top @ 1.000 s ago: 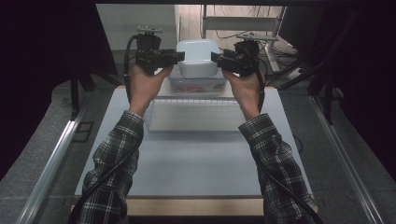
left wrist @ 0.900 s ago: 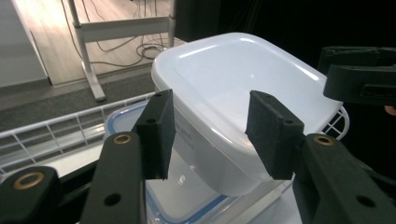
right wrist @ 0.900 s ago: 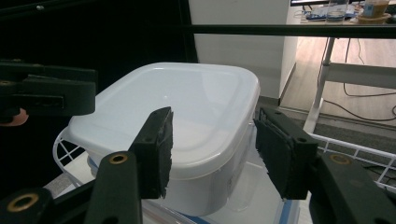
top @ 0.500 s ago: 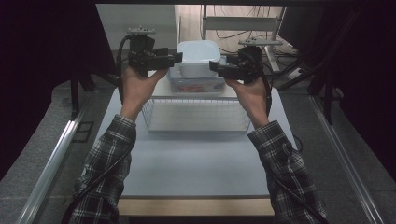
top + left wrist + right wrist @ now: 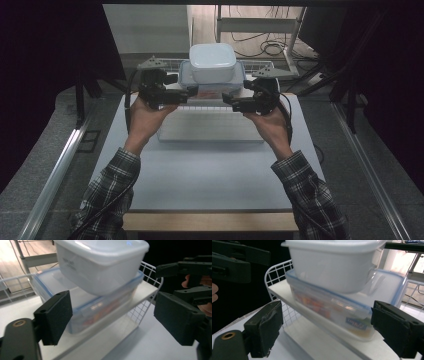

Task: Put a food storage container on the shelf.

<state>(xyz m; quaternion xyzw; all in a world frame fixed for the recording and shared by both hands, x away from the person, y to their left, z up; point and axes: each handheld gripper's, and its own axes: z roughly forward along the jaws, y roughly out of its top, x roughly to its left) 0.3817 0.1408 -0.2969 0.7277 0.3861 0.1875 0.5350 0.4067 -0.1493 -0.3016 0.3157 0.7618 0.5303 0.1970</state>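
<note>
High view: the left hand-held gripper [image 5: 187, 93] and the right hand-held gripper [image 5: 229, 102] sit at centre frame, pointing inward toward each other, either side of a stack on a white wire rack [image 5: 210, 127] that stands on the surface [image 5: 205, 170]. The stack, at upper centre, consists of a white tub [image 5: 212, 61] resting on a flat blue-rimmed box [image 5: 240, 82], which lies on the rack's top shelf.

Left gripper view: the jaws stand wide apart, holding nothing; the box [image 5: 100, 307] fills the gap between them, with the tub [image 5: 100, 265] above it, at upper centre. The rack's shelf [image 5: 140, 293] runs diagonally beneath the box. The other gripper appears at the right edge.

Right gripper view: the jaws are likewise spread wide and empty. The box [image 5: 332, 307], showing reddish contents and a small label, lies between them on the shelf [image 5: 284, 293]; the tub [image 5: 332, 265] occupies the upper centre, sitting on the box lid.
</note>
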